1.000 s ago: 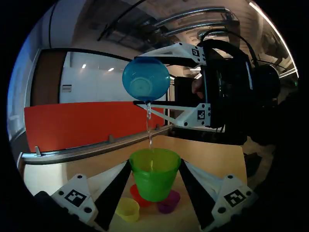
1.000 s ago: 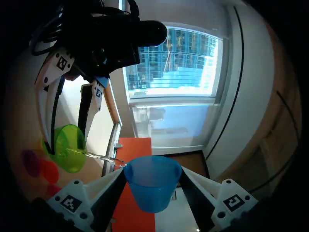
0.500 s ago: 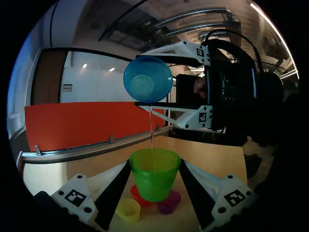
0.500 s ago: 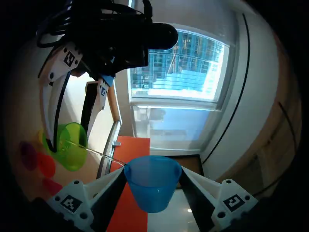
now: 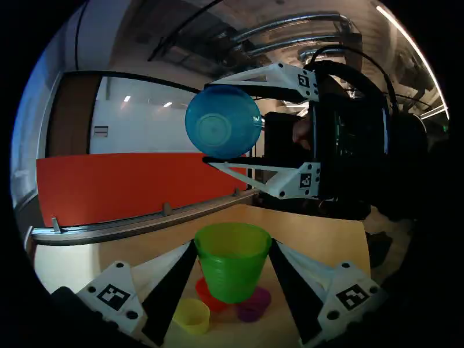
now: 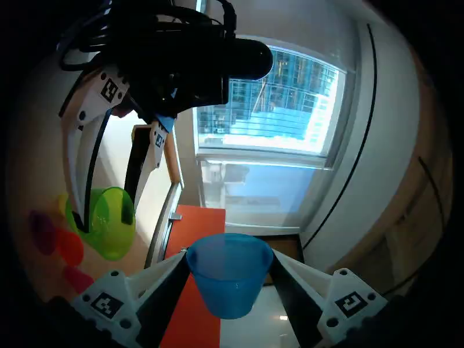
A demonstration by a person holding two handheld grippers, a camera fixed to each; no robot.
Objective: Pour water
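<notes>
My left gripper (image 5: 232, 250) pinches a green translucent plastic cup (image 5: 232, 272). Both fingers press on its sides; cup upright, mouth up. Fill level: can't tell thru the plastic. My right gripper (image 6: 229, 259) is clamped on a blue translucent plastic cup (image 6: 229, 284), fingers tight on opp. sides.

In left gripper view the blue cup hangs above the green cup, well apart. It's tipped over w/ mouth toward the camera, low edge of rim over the green cup's mouth. Inner base visible; can't tell if any water is inside.

Just below/behind the green cup, on a light wood tabletop (image 5: 316, 232): small yellow plastic cup (image 5: 192, 316), small red plastic cup (image 5: 206, 290), small purple plastic cup (image 5: 255, 303). All three sit close together, mouths up, contents not discernible. Red one is partly hidden by the green cup.

Beyond the green cup: metal rail (image 5: 139, 219) along the table edge, then an orange wall panel (image 5: 116, 182). A person's hand (image 5: 298, 132) shows behind the right gripper's fingers, above and to one side of the green cup. In right gripper view a bright window (image 6: 272, 98) sits off to the side of the green cup.
</notes>
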